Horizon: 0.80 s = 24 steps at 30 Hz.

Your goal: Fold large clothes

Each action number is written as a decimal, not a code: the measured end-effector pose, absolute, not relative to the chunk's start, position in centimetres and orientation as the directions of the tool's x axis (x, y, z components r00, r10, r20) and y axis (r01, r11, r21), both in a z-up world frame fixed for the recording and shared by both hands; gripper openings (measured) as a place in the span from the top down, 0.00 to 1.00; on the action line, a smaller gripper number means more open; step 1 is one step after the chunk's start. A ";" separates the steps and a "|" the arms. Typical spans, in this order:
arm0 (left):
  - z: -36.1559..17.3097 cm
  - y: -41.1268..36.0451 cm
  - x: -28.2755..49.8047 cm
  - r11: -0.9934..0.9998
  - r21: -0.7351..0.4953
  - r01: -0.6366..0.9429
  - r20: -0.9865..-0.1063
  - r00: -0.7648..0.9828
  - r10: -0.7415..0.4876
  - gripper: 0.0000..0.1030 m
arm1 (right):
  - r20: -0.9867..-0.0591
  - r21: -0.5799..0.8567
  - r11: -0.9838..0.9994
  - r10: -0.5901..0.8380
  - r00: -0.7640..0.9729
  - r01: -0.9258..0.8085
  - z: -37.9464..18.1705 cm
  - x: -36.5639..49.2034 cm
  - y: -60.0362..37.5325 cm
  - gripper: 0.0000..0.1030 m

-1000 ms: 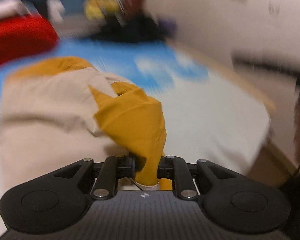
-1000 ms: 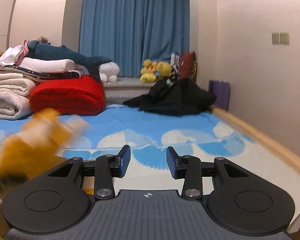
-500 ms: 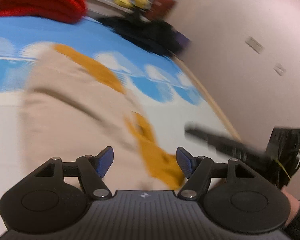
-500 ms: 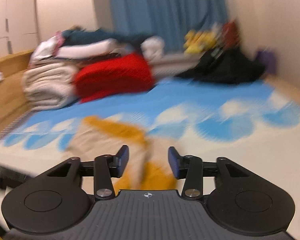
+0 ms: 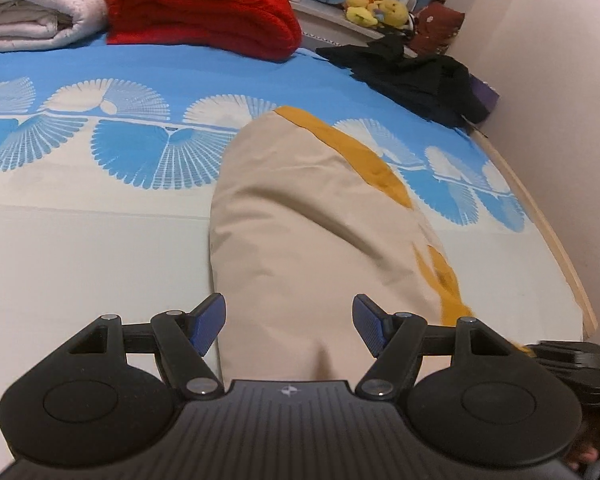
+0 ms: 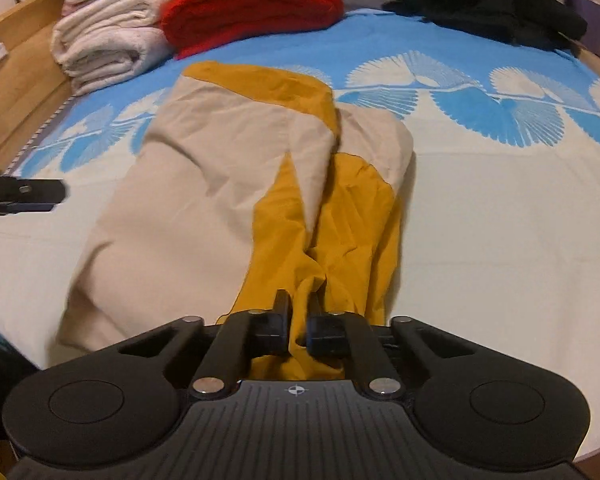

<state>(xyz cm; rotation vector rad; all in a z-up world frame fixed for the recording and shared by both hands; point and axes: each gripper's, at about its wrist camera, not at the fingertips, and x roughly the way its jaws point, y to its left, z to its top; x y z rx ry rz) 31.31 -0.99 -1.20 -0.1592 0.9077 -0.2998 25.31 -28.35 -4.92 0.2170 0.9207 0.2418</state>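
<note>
We look down at a slant over the bed (image 5: 80, 264), its sheet white near us and blue with white fans farther off. On it lies the beige and mustard garment (image 6: 220, 168), partly folded, running from 12 o'clock toward 6 o'clock in the right wrist view. At 11 o'clock sit the white blankets (image 6: 104, 44), with the red blanket (image 6: 256, 0) just beside them at 12 o'clock, and the black clothes (image 6: 508, 12) at 1 o'clock.

Our right gripper (image 6: 298, 320) tilts down toward the near hem, its 2 fingers clenched on a bunched mustard fold of the garment at 6 o'clock.

Our left gripper (image 5: 286, 324) also tilts down over the beige cloth; its 2 blue pads (image 5: 208, 322) stand wide apart, released, the cloth showing between them but not pinched. It shows at 9 o'clock in the right wrist view.
</note>
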 end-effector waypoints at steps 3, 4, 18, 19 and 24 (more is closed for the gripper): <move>-1.2 -1.3 31.2 0.950 -0.238 0.200 -0.747 0.587 -0.311 0.28 | -0.681 0.357 0.925 0.355 0.640 -0.132 -3.3 24.1 -30.0 0.97; -1.3 -1.4 30.9 0.949 -0.235 0.210 -0.745 0.589 -0.315 0.28 | -0.656 0.384 0.915 0.366 0.660 -0.126 -2.7 23.6 -30.9 0.98; -7.4 -6.8 31.1 0.885 -0.064 0.461 -0.895 0.365 -0.256 0.24 | -0.825 0.262 0.960 0.277 0.493 -0.101 -5.9 22.4 -34.3 0.98; -8.6 -7.1 31.0 0.881 -0.043 0.470 -0.915 0.337 -0.224 0.23 | -0.834 0.260 0.960 0.277 0.478 -0.103 -6.2 22.7 -34.3 0.98; -8.8 -6.4 30.9 0.865 -0.110 0.489 -0.890 0.339 -0.304 0.21 | -0.870 0.212 0.969 0.246 0.426 -0.128 -7.2 23.9 -33.3 0.96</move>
